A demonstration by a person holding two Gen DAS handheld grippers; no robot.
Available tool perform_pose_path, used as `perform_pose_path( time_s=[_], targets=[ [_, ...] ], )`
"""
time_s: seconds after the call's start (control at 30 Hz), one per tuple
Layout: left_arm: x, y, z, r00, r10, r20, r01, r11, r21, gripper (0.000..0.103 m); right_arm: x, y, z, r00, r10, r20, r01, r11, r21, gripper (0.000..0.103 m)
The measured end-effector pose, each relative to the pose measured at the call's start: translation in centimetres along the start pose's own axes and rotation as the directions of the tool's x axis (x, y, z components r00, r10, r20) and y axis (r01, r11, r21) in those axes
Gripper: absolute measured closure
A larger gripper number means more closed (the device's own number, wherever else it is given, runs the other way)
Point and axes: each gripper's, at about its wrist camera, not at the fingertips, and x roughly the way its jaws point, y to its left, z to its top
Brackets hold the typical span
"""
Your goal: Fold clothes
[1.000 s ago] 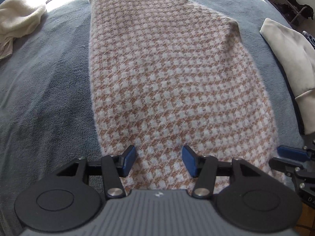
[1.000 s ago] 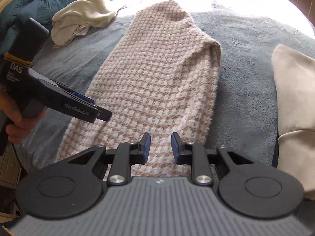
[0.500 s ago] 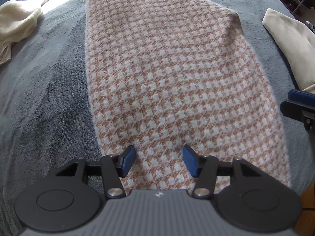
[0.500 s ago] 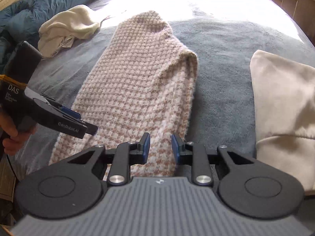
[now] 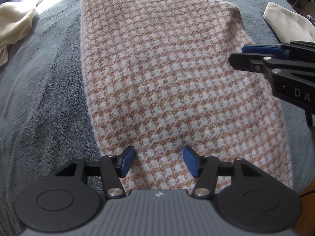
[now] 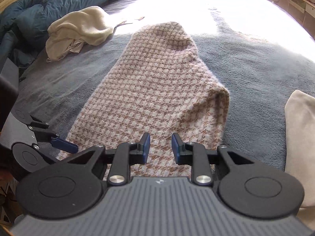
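Note:
A pink and brown houndstooth knit garment (image 5: 163, 74) lies flat on the grey bed cover, folded lengthwise into a long strip; it also shows in the right wrist view (image 6: 157, 98). My left gripper (image 5: 159, 161) is open and empty, low over the garment's near left end. My right gripper (image 6: 160, 147) is open and empty over the near right end. The right gripper also shows at the right of the left wrist view (image 5: 256, 57), and the left gripper at the lower left of the right wrist view (image 6: 61, 144).
A crumpled cream garment (image 6: 78, 29) lies at the far left of the grey bed cover (image 6: 256, 74). A folded off-white cloth (image 6: 299, 137) lies at the right. A blue duvet (image 6: 49, 2) is bunched along the far left edge.
Both grippers have moved down and closer to the garment's near end. The right gripper has come further in over the garment's right edge. Both stay open.

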Motion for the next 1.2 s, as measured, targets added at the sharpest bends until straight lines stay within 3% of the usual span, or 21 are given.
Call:
perform_pose_path(
  time_s=[0.13, 0.23, 0.37, 0.57, 0.67, 0.8, 1.1, 1.2],
  targets=[
    [-0.1, 0.3, 0.6, 1.0, 0.0, -0.009, 0.0, 1.0, 0.012, 0.045, 1.9, -1.4, 0.2, 1.0, -0.007, -0.015, 0.008, 1.0, 0.019, 0.08],
    [-0.2, 0.5, 0.7, 1.0, -0.005, -0.012, 0.005, 1.0, 0.015, 0.045, 3.1, -3.9, 0.6, 0.998, -0.039, -0.054, 0.044, 0.993, 0.112, 0.085],
    [-1.3, 2.2, 1.6, 0.999, -0.032, 0.005, 0.031, 0.999, 0.012, 0.045, 1.4, -5.4, 1.8, 0.999, -0.044, -0.002, 0.043, 0.975, 0.218, 0.082],
    [-4.2, 6.5, 3.2, 0.98, -0.102, 0.172, 0.11, 0.993, -0.037, 0.045, 0.7, -5.2, 3.3, 0.998, 0.04, 0.051, -0.05, 0.976, 0.21, 0.082],
    [-2.9, 7.2, 4.1, 0.971, -0.104, 0.215, 0.119, 0.991, -0.057, 0.044, 2.7, -5.8, 3.7, 0.999, -0.008, 0.038, -0.001, 0.975, 0.221, 0.082],
    [0.4, 6.5, 4.1, 0.968, -0.126, 0.219, 0.145, 0.987, -0.072, 0.045, 5.9, -8.7, 2.6, 0.999, -0.036, -0.025, 0.043, 0.933, 0.358, 0.082],
    [-1.2, 10.2, 1.5, 0.926, -0.249, 0.284, 0.284, 0.954, -0.091, 0.044, 0.7, -6.8, 2.8, 0.993, -0.114, -0.033, 0.118, 0.934, 0.337, 0.08],
    [-0.9, 11.5, 0.0, 0.923, -0.279, 0.263, 0.315, 0.943, -0.107, 0.044, -0.4, -5.2, 2.3, 0.992, -0.113, -0.062, 0.127, 0.932, 0.339, 0.08]
  ],
)
